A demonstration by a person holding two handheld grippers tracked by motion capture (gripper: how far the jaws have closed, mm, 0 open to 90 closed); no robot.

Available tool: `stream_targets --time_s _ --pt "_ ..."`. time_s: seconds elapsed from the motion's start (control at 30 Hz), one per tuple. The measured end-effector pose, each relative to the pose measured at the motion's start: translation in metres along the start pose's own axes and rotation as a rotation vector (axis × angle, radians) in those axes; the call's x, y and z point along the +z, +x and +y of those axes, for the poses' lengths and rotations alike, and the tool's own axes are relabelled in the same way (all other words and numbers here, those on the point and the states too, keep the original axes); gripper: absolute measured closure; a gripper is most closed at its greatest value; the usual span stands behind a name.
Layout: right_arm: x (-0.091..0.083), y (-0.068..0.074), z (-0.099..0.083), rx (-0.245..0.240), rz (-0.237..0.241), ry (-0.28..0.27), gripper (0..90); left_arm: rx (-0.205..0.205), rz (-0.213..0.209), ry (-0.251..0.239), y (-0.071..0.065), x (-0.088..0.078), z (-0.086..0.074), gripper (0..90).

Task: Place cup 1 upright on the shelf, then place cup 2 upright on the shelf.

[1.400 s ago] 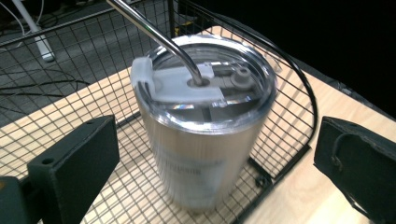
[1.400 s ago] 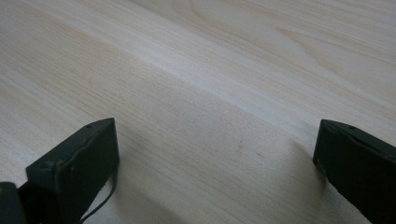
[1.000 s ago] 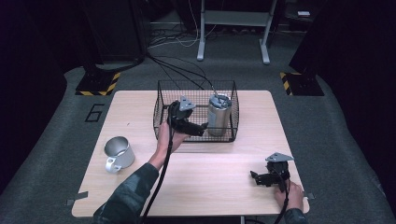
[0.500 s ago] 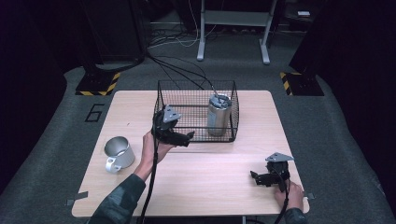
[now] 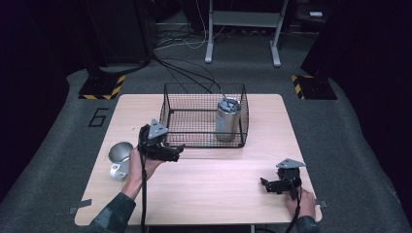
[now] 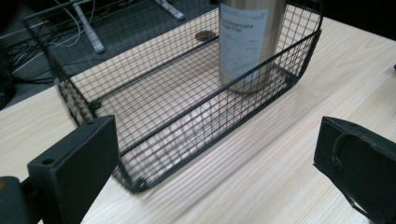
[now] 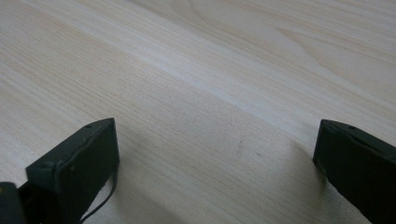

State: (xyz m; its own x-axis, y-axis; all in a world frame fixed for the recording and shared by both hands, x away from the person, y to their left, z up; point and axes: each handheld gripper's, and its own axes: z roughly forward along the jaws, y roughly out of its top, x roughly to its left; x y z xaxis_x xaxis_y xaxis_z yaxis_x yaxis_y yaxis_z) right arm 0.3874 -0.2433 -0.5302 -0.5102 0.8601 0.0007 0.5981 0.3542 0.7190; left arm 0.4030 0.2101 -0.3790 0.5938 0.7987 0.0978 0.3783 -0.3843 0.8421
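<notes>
Left gripper (image 5: 171, 151) hangs empty, jaws spread wide, just off the near left corner of the wire basket (image 5: 204, 141). Steel tumbler (image 5: 227, 119) stands upright inside the basket's right end, paper label on its side (image 6: 244, 37). Steel cup (image 5: 120, 156) lies near the table's left edge, just beside the left hand. Likely light, rigid, slick metal; best taken across the rim or handle. Right gripper (image 5: 273, 185) rests at the table's near right corner, jaws apart, empty

From my seat the table (image 5: 204, 194) is evenly lit from overhead, while the floor beyond its edges falls nearly black. Shadows are soft. My high view is grainy; the basket (image 6: 187, 116) mesh blurs slightly.
</notes>
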Motion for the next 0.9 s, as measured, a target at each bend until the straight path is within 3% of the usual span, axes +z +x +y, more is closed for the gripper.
stream_targets --time_s 0.17,0.43,0.9 --pt "0.000 0.000 0.000 -0.001 0.000 0.000 0.0 -0.005 0.024 0.000 0.007 -0.015 -0.012 0.2" --pt "0.000 0.000 0.000 0.000 0.000 0.000 0.0 -0.048 0.066 -0.008 0.022 -0.036 -0.033 0.1" --pt "0.000 0.000 0.000 0.000 0.000 0.000 0.0 -0.163 0.186 -0.006 0.058 -0.058 -0.075 0.0"
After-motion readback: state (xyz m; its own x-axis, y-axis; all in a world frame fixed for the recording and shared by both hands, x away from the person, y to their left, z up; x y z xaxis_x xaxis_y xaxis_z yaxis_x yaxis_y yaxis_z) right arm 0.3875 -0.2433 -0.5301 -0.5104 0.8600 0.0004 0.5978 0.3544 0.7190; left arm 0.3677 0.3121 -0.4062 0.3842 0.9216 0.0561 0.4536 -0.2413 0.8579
